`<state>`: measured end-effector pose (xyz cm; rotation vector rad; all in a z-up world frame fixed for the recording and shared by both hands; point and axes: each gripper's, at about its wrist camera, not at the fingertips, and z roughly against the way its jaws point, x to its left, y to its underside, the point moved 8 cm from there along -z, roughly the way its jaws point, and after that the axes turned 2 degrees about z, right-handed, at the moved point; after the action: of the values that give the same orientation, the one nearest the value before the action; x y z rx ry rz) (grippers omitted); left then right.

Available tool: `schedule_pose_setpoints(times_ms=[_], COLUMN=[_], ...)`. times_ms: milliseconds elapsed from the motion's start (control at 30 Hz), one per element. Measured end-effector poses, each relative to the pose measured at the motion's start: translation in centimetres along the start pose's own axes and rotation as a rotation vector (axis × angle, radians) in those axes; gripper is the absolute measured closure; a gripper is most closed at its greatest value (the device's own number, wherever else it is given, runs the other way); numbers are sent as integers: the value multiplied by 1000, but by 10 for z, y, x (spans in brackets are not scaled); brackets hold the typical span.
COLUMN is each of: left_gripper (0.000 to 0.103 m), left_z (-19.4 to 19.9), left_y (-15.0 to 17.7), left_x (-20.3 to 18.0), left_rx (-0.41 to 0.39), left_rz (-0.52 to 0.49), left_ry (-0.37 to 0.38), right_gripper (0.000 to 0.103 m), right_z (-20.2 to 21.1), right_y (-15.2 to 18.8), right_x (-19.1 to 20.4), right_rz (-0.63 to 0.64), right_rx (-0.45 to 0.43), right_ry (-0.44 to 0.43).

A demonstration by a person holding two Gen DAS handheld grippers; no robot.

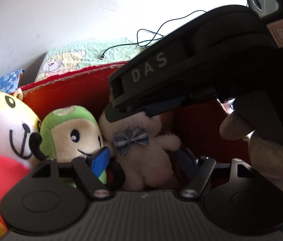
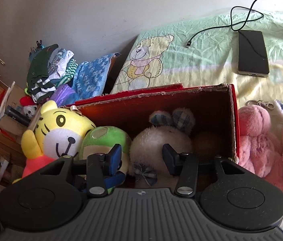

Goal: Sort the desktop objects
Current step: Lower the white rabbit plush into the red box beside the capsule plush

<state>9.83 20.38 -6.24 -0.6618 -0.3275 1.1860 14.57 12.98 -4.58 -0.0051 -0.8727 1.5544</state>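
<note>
Right wrist view looked down into the red box (image 2: pixel 232 120), where the right tongs (image 2: pixel 141 158) stood released, their pads spread to either side of the white plush rabbit (image 2: pixel 161 140) and apparently not touching it. The rabbit lay directly ahead of and below these tongs, ears toward the far wall, bow tie (image 2: pixel 145 173) toward the camera, so its long axis ran along the fingers. The left tongs (image 1: pixel 143 156) were released too, parted around the same rabbit (image 1: pixel 141 160) lower down, near its body; both sets sat about equally close, the right set above the left.

The box already held three toys side by side: a yellow tiger (image 2: pixel 61 128) leaning over the left rim, a green-hooded doll (image 2: pixel 103 138) in the middle, and the rabbit on the right, with some bare floor beyond it. Outside, just beside the right wall, two pink plush toys (image 2: pixel 262 140) lay on the bed sheet (image 2: pixel 201 60), seemingly unsorted. A phone (image 2: pixel 252 54) and cable (image 2: pixel 241 18) rested farther back on the sheet.
</note>
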Motion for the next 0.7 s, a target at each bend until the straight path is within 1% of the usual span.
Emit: schedule_pose_setpoints(times_ms=[67, 133, 200, 300, 367, 400, 467, 567, 700], left_gripper=[22, 23, 22, 22, 22, 22, 22, 22, 22], left_z=[1, 0, -1, -1, -2, -2, -2, -2, -2], left_y=[0, 1, 1, -1, -1, -1, -2, -2, -3], left_x=[-3, -4, -5, -3, -2, -1, -2, -1, 0], left_rx=[-2, 3, 6, 12, 18, 20, 22, 23, 29], left_rz=[-16, -37, -46, -22, -7, -3, -4, 3, 17], left_ry=[-3, -18, -27, -15, -6, -4, -8, -9, -13], right_gripper=[54, 54, 53, 53, 53, 56, 57, 57, 60], right_z=[-1, -1, 4, 12, 15, 16, 20, 25, 29], right_y=[1, 2, 1, -2, -2, -2, -1, 2, 4], right_x=[4, 8, 10, 6, 2, 0, 0, 1, 1], right_rz=[19, 72, 99, 67, 43, 36, 27, 28, 32], right_rx=[-6, -15, -32, -53, -56, -56, -61, -73, -95], right_ry=[8, 47, 53, 12, 16, 16, 2, -7, 0])
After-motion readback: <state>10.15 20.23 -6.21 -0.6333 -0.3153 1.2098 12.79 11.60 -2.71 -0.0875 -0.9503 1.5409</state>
